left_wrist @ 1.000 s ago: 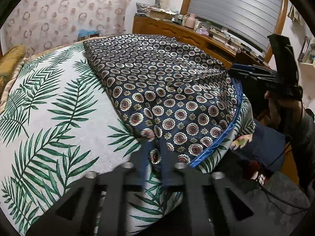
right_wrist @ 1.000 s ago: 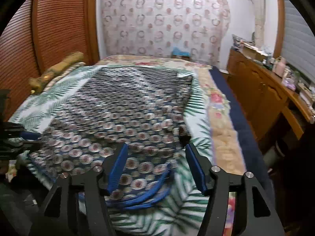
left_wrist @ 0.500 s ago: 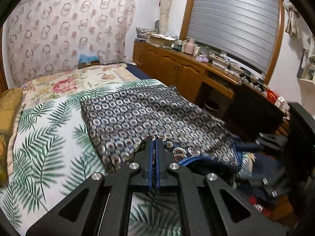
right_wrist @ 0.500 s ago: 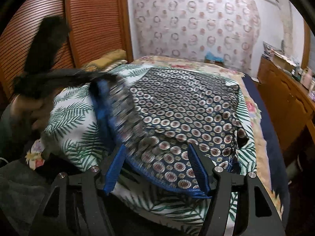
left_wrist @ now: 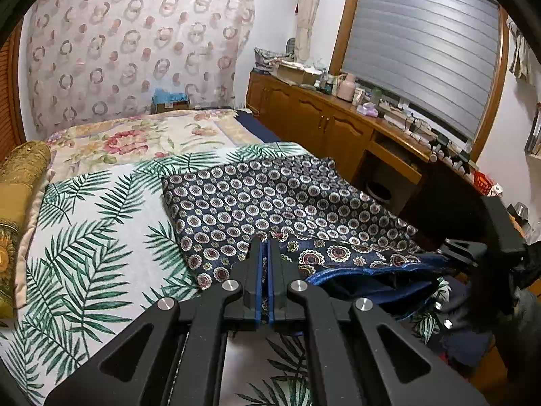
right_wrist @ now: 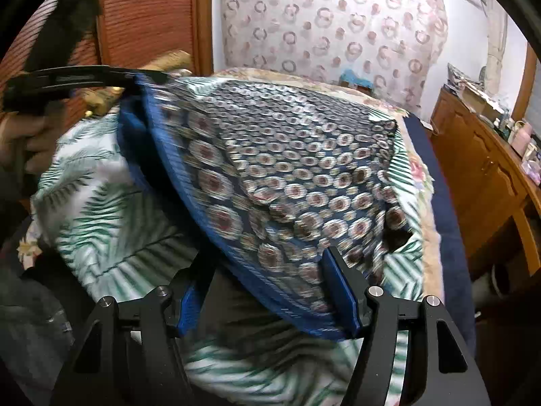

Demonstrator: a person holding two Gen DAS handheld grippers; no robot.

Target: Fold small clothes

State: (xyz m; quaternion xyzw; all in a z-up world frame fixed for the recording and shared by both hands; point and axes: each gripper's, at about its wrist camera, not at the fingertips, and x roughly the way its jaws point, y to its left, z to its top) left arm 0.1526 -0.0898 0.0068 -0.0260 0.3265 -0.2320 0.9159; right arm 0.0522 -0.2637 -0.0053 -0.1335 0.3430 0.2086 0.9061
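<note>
Patterned garment (left_wrist: 270, 209) spread on the palm-print bedspread (left_wrist: 94, 237), near hem lifted at 6 o'clock. Left gripper (left_wrist: 263, 253) clenched on that blue-trimmed edge (right_wrist: 189, 176); right gripper (right_wrist: 267, 291) with jaws spread wide, cloth lying between them, not pinched. Best to bring the right jaws together on the hem first, then carry both corners level toward 12 o'clock, keeping the edge taut so the fold lands square.

The left gripper (left_wrist: 264, 247) is pinching the hem of the garment (left_wrist: 270, 199), its jaws pressed together. The garment is lying on the leaf-print sheet (left_wrist: 91, 223). The right gripper (left_wrist: 449, 248) is hovering at its far corner.
</note>
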